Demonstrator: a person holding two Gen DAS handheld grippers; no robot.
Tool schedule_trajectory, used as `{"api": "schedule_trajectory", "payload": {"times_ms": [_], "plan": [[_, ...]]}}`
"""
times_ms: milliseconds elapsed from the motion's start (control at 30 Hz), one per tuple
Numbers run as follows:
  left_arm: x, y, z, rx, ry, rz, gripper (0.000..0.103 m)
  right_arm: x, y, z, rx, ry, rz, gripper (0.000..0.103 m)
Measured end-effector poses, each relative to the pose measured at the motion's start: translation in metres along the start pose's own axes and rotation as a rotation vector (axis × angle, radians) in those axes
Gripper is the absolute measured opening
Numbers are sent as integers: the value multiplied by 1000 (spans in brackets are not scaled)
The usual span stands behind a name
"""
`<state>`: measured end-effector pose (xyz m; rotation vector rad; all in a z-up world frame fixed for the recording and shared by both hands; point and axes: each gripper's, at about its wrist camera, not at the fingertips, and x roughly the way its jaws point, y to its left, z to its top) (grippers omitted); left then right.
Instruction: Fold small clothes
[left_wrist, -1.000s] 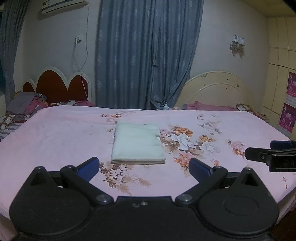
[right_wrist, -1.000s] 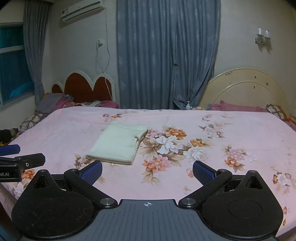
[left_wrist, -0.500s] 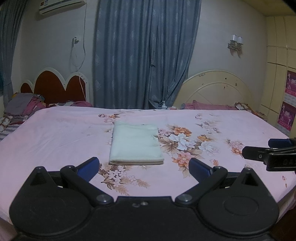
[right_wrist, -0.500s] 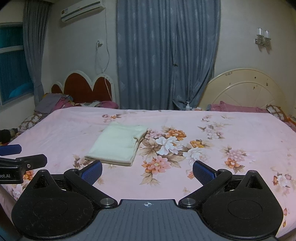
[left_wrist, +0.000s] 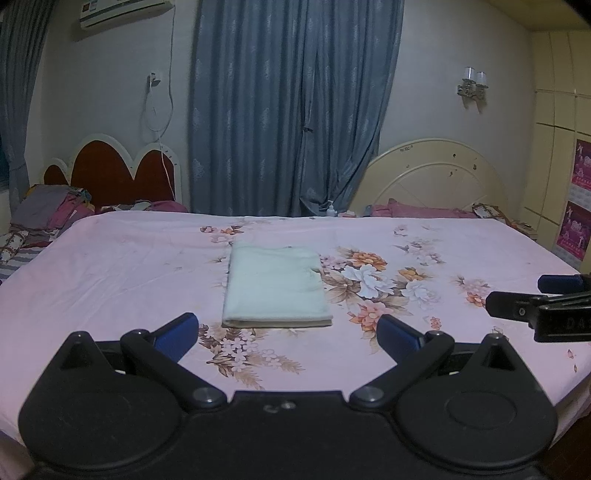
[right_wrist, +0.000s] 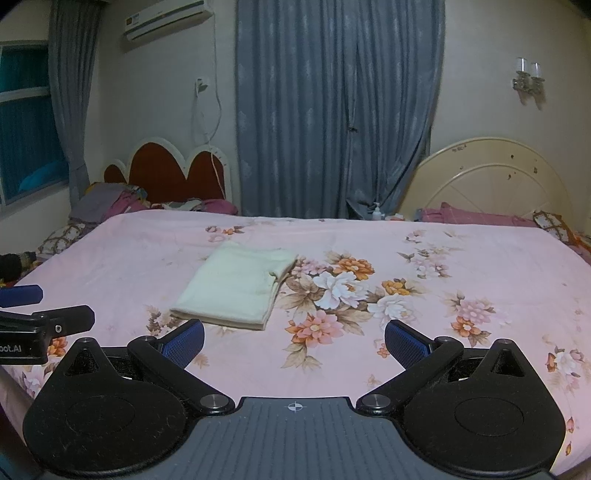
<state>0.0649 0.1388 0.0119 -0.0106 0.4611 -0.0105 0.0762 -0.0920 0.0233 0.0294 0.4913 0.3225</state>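
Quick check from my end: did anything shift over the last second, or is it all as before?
Almost nothing changed. The folded cloth lies in the same spot on the pink bedsheet, and nothing was gripped or released. The left tongs and right tongs stay open and empty, drifting only slightly.

Lighting, as I read it on both wrist feeds: dim, even indoor light with a cool bluish cast; source not visible to me. Shadows: soft and faint. Glare: none I can find. Focus: sharp at centre, mild grain in dark areas. Distortion: strong fisheye bowing at the edges, with black vignetting in the upper corners.
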Motion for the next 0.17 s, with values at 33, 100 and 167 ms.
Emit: {"api": "schedule_trajectory", "payload": {"times_ms": [33,100,167], "plan": [[0,-1,0,-1,0,0,102,0,0,0,1,0,0,103],[1,-1,0,0,4,0,102,0,0,0,1,0,1,103],[0,-1,0,2,10,-4,102,0,1,0,0,-1,3,103]]}}
